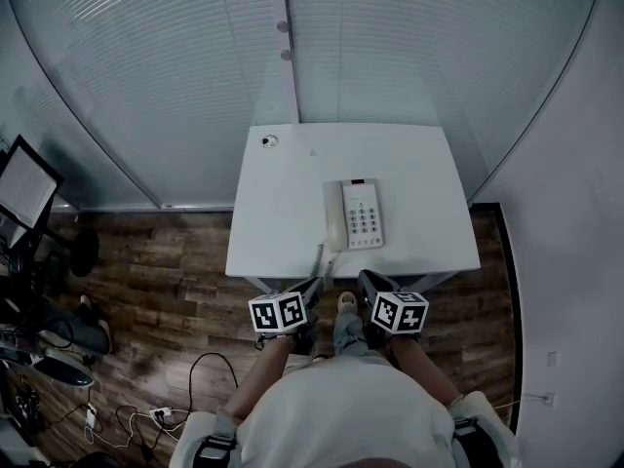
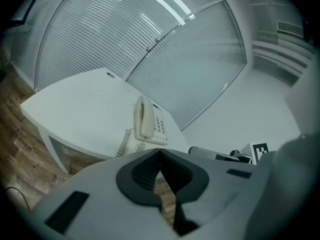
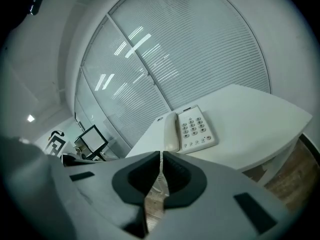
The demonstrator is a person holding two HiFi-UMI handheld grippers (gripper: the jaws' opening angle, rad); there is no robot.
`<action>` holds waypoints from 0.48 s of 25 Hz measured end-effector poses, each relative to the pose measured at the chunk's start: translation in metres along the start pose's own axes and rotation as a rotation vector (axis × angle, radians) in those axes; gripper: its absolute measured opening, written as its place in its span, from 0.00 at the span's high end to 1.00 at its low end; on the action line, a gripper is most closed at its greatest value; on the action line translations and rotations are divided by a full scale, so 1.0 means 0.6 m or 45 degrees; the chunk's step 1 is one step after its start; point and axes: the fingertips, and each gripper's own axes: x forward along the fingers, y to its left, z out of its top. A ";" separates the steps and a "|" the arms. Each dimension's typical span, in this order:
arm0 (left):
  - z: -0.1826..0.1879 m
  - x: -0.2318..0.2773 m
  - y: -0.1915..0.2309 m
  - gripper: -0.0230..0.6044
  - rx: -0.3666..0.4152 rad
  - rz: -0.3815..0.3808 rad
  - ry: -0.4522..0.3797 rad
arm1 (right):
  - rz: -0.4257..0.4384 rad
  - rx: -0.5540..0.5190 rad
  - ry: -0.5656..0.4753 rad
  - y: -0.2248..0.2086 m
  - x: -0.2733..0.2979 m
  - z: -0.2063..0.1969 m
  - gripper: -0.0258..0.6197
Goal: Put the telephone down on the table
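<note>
A cream telephone (image 1: 355, 214) with its handset on the cradle lies on the white table (image 1: 283, 203) near the front edge; its coiled cord (image 1: 318, 258) hangs over that edge. It shows too in the left gripper view as the telephone (image 2: 149, 121) and in the right gripper view as the telephone (image 3: 190, 129). My left gripper (image 1: 313, 289) and right gripper (image 1: 367, 279) hover side by side just short of the table's front edge, apart from the phone. Both are shut with nothing between the jaws, as seen at the left gripper (image 2: 159, 154) and right gripper (image 3: 161, 156).
A small round object (image 1: 269, 141) sits at the table's far left corner. Glass walls with blinds (image 1: 195, 57) stand behind the table. A monitor (image 1: 24, 185), a chair and cables (image 1: 146, 417) crowd the wooden floor at left. A white wall (image 1: 575, 213) runs along the right.
</note>
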 end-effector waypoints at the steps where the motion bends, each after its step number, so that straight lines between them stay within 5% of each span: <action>1: -0.005 -0.006 0.000 0.93 0.003 -0.001 0.002 | 0.001 -0.007 0.001 0.005 -0.003 -0.005 0.91; 12: -0.048 -0.055 0.002 0.93 -0.009 -0.030 0.010 | 0.031 -0.046 0.015 0.048 -0.025 -0.049 0.91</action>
